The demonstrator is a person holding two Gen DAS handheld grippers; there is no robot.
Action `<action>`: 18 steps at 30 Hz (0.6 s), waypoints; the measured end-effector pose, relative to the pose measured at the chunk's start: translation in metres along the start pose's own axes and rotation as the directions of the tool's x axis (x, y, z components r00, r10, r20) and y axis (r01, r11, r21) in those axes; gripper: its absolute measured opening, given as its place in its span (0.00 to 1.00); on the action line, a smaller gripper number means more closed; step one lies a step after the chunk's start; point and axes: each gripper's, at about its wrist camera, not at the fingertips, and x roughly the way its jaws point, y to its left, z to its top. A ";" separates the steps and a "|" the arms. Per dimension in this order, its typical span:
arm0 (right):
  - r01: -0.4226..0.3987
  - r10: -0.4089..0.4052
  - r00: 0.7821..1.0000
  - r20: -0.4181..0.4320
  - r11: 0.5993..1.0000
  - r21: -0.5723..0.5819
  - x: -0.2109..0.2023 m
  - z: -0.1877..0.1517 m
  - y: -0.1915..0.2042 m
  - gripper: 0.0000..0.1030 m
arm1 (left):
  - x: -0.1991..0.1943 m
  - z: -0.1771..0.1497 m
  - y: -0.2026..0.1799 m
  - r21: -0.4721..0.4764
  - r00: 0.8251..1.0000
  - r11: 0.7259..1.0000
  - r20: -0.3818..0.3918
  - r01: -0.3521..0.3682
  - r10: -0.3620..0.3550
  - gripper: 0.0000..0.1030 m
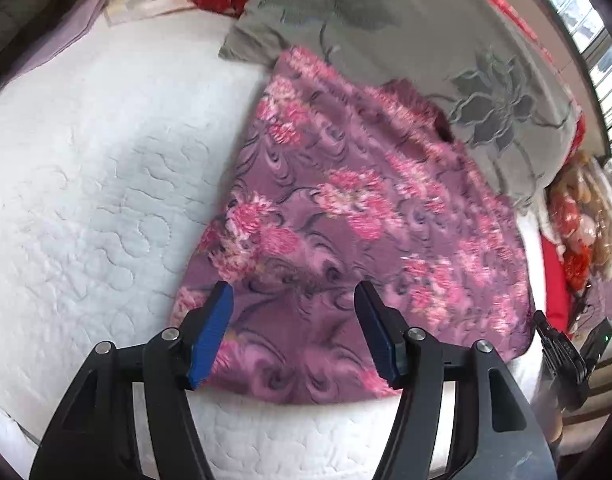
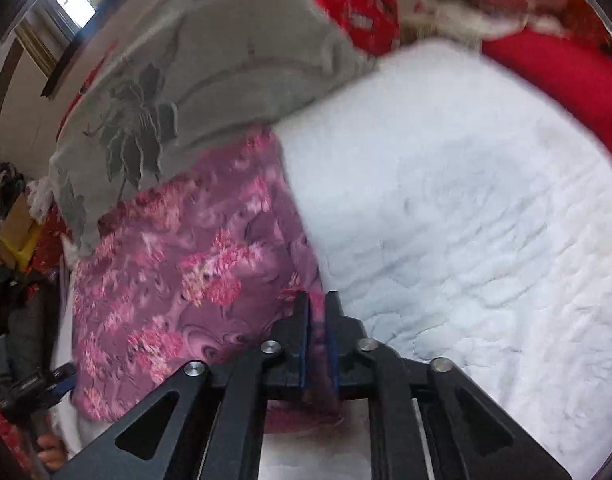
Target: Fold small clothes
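Observation:
A purple fleece garment with pink flowers (image 1: 346, 216) lies spread on the white quilted bed (image 1: 85, 184). My left gripper (image 1: 293, 300) is open, its blue-padded fingers (image 1: 211, 332) hovering over the garment's near edge, empty. In the right wrist view the same garment (image 2: 177, 264) lies left of centre. My right gripper (image 2: 317, 308) is shut on the garment's near right edge; purple cloth shows pinched between its pads. The right gripper also shows at the far right of the left wrist view (image 1: 562, 352).
A grey flowered pillow (image 1: 406, 40) lies against the garment's far side, also in the right wrist view (image 2: 185, 72). Red fabric (image 2: 566, 76) borders the bed at the back. A doll and clutter (image 1: 582, 216) sit beyond the bed's right edge.

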 end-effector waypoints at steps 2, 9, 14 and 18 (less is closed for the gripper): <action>-0.068 0.070 0.997 0.044 0.997 -0.031 -0.010 0.000 0.012 0.21 | -0.001 -0.007 -0.002 -0.006 1.000 1.000 0.003 0.014 -0.014 0.61; 0.035 -0.047 0.995 -0.090 0.990 -0.137 0.025 -0.012 0.016 0.39 | 0.014 -0.014 -0.012 0.054 0.999 0.998 -0.040 -0.031 0.033 0.62; -0.049 0.049 0.999 0.016 0.999 -0.001 0.021 0.050 0.014 0.48 | 0.014 0.024 -0.021 0.017 0.999 0.999 -0.013 0.034 -0.034 0.62; -0.005 0.007 0.998 -0.067 1.000 0.030 0.085 0.094 0.031 0.53 | 0.039 0.056 -0.029 0.019 1.000 1.000 -0.028 0.001 -0.001 0.62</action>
